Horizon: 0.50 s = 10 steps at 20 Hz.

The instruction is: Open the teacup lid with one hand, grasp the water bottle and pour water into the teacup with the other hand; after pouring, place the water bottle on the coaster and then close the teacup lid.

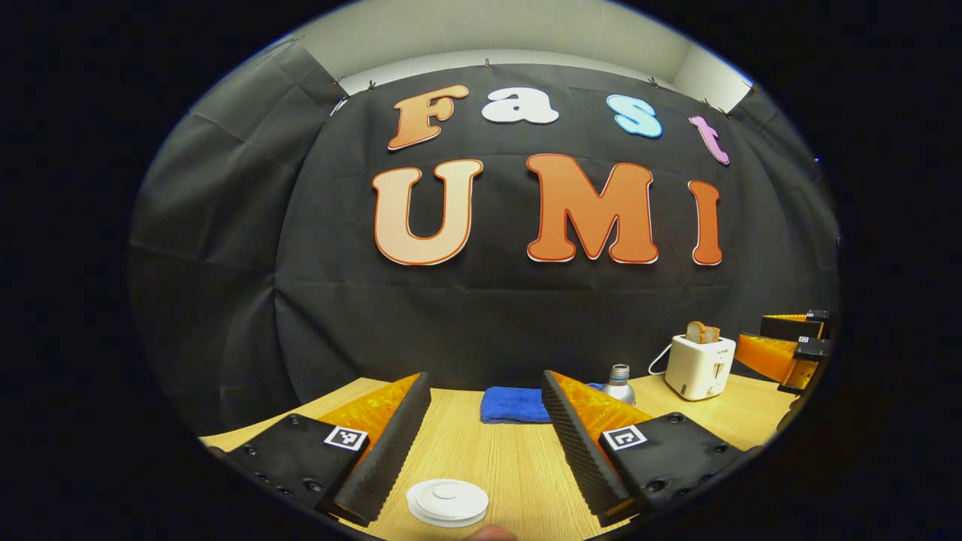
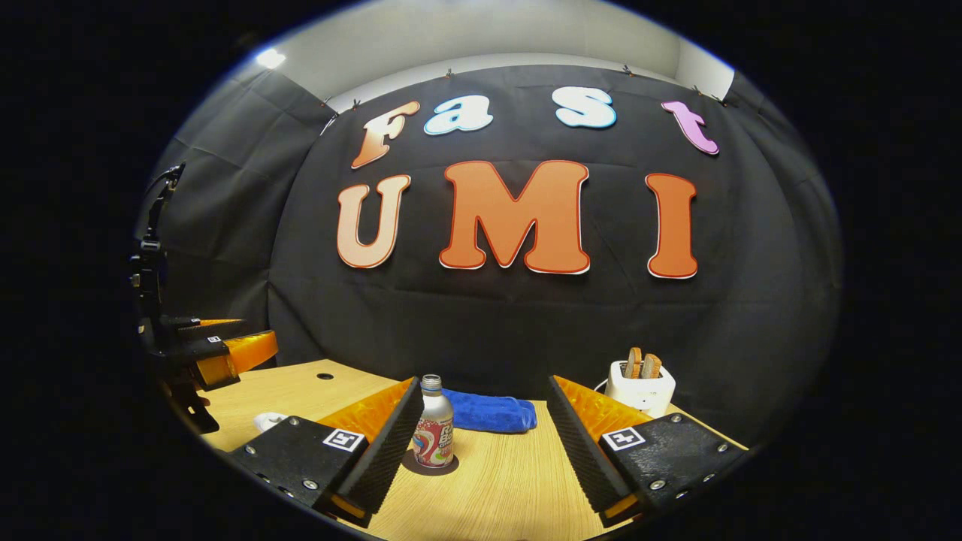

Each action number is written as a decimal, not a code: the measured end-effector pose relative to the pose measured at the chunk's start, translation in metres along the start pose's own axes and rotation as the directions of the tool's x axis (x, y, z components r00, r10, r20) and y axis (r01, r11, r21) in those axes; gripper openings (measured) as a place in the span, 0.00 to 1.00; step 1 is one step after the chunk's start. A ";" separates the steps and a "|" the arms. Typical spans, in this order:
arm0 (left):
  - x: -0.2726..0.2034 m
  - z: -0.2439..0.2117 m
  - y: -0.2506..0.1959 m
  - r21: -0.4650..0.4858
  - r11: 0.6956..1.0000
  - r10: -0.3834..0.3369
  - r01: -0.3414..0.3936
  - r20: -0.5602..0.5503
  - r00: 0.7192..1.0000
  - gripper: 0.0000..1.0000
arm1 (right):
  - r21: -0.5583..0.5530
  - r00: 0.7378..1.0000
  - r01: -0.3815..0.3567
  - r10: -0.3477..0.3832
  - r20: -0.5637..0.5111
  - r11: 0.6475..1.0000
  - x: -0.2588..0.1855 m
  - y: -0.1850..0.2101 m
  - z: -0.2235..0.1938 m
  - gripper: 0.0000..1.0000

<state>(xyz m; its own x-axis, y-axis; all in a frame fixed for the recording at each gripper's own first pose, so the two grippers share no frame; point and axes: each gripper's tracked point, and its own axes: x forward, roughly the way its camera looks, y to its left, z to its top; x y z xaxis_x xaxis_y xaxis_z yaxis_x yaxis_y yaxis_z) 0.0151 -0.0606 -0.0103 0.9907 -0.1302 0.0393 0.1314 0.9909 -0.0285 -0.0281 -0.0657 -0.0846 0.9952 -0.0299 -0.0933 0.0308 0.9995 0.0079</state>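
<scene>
The teacup's white round lid (image 1: 447, 502) lies low in the left gripper view, between and just below my left gripper's (image 1: 485, 379) open fingers; the cup under it is hidden. The water bottle (image 2: 434, 432), metal with a printed label and a screw cap, stands upright on a dark round coaster (image 2: 430, 466). It is just ahead of the left finger of my right gripper (image 2: 482, 382), which is open and holds nothing. The bottle's top (image 1: 619, 383) peeks over my left gripper's right finger. A small white object (image 2: 267, 421), maybe the teacup, sits below the left gripper (image 2: 225, 347).
A folded blue cloth (image 1: 515, 404) (image 2: 488, 412) lies at the back of the wooden table (image 2: 511, 488). A white toaster (image 1: 700, 364) (image 2: 640, 387) with bread slices stands at the back right. The right gripper (image 1: 789, 346) shows beyond the toaster. A small hole (image 2: 325, 375) marks the tabletop.
</scene>
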 end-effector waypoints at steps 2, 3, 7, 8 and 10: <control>0.001 -0.003 0.002 0.000 1.000 0.003 -0.003 -0.008 1.000 0.98 | -0.002 1.000 -0.001 0.001 -0.004 1.000 0.001 0.002 -0.001 0.99; 0.001 -0.004 0.003 -0.002 1.000 0.003 -0.003 -0.012 1.000 0.98 | -0.004 1.000 -0.001 0.001 -0.005 1.000 0.001 0.003 -0.001 0.99; 0.000 -0.002 0.004 0.004 1.000 0.004 -0.004 -0.007 1.000 0.98 | -0.013 1.000 -0.006 0.006 -0.007 1.000 0.004 0.007 -0.002 0.99; 0.000 0.000 0.004 0.007 1.000 0.006 -0.006 -0.005 1.000 0.98 | -0.013 1.000 -0.006 0.006 -0.007 1.000 0.004 0.008 -0.001 0.99; -0.001 -0.001 0.003 0.005 1.000 0.004 -0.004 -0.002 1.000 1.00 | -0.013 1.000 -0.008 0.008 -0.006 1.000 0.003 0.008 -0.001 0.99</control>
<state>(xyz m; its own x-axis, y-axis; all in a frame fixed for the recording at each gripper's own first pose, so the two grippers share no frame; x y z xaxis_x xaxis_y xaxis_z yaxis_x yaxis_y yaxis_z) 0.0148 -0.0572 -0.0111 0.9913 -0.1266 0.0375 0.1275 0.9916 -0.0231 -0.0254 -0.0577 -0.0860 0.9948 -0.0221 -0.0992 0.0218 0.9998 -0.0042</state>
